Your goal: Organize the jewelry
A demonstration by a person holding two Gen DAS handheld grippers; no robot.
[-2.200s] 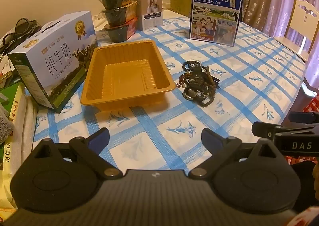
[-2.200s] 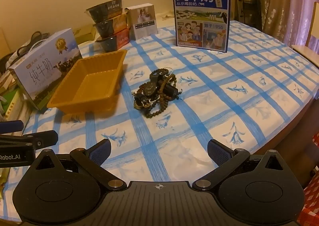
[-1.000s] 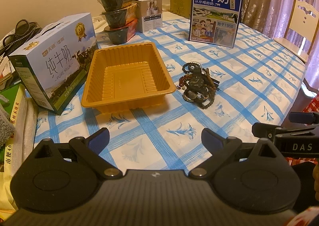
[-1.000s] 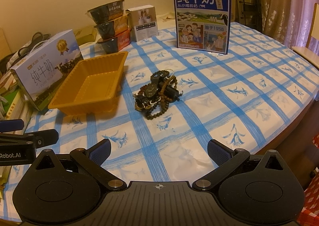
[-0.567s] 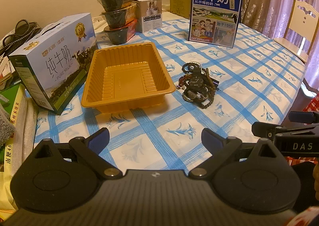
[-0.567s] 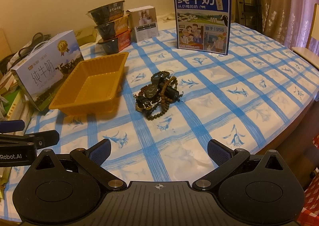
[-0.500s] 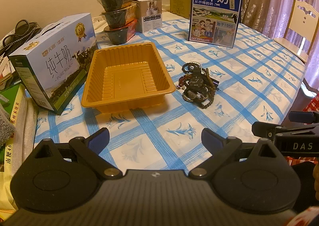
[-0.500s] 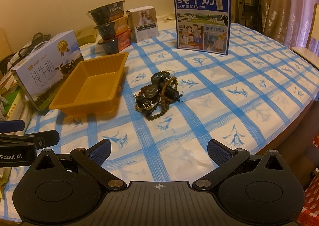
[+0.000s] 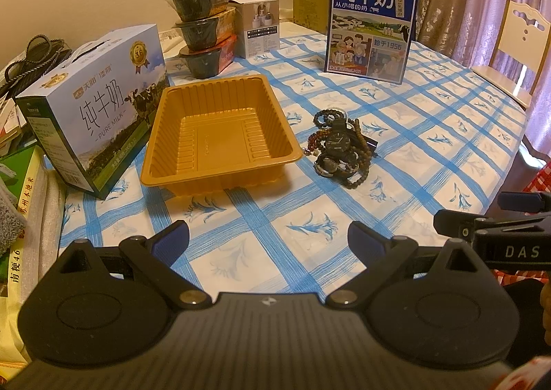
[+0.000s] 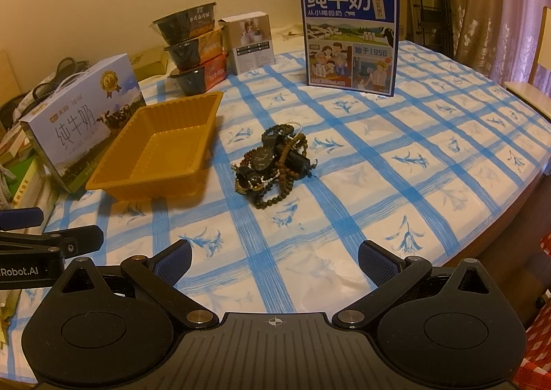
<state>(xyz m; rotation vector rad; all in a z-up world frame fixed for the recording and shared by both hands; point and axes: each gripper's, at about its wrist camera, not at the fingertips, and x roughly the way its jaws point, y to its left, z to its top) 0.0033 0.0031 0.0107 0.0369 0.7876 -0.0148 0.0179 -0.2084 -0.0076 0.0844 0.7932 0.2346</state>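
A tangled heap of dark beaded bracelets and black wristwatches [image 10: 275,164] lies mid-frame on the blue-checked tablecloth [image 10: 396,156], well ahead of the released right gripper [image 10: 274,261] and the equally spread left gripper [image 9: 268,238]. Just left of it sits a ribbed, glossy orange plastic rectangular tray [image 9: 220,135], holding nothing.

Lighting: warm, dim, yellow-orange indoor cast in both views. Source: overhead, not visible. Shadows: soft, short, under the tray [image 9: 220,135] and the jewelry [image 10: 275,162]. Glare: faint sheen on the tablecloth [image 10: 396,156]. Focus: sharp centrally; slight softness and noise in dark areas. Distortion: strong fisheye curvature, dark vignette at corners.
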